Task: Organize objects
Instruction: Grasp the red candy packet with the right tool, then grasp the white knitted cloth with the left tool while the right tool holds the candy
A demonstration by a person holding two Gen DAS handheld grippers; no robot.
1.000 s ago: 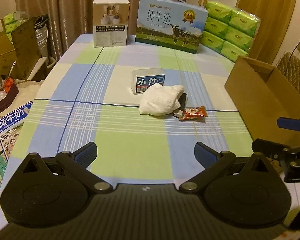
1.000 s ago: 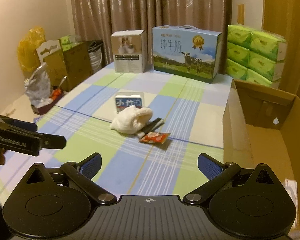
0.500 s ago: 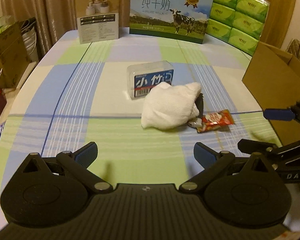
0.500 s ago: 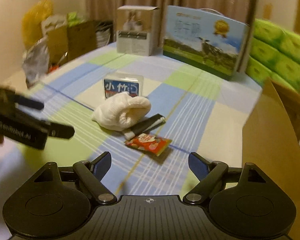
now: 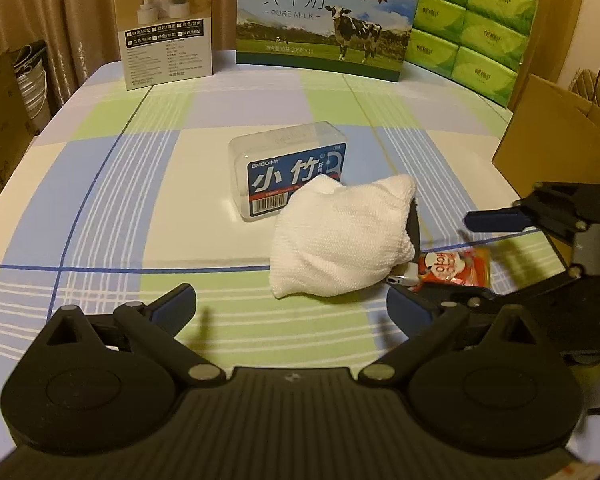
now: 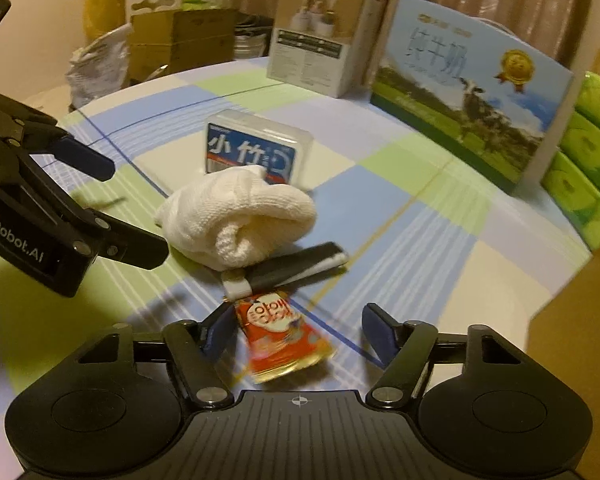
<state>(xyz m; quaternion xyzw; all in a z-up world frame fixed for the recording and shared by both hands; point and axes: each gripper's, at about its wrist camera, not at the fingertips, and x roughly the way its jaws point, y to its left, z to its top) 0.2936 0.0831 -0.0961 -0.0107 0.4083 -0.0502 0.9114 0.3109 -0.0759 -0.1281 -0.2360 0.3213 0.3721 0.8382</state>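
A: Where do my two grippers stand?

B: My right gripper (image 6: 298, 332) is spread wide, its fingers either side of the red snack packet (image 6: 278, 330) lying flat on the checked tablecloth (image 6: 400, 216), gripping nothing. My left gripper (image 5: 292, 308) is likewise parted and empty, low over the cloth just in front of the white rolled towel (image 5: 340, 240).

A: And the things to be sorted?

B: The towel rests mid-table, touching the clear floss box (image 5: 288, 168) behind it. A black-and-white flat object (image 6: 300, 266) pokes out from under the towel, its end just beside the packet. The cardboard box (image 5: 556, 136) stands open at the table's right edge. The milk carton (image 5: 324, 16) and green tissue packs (image 5: 476, 24) line the far edge.
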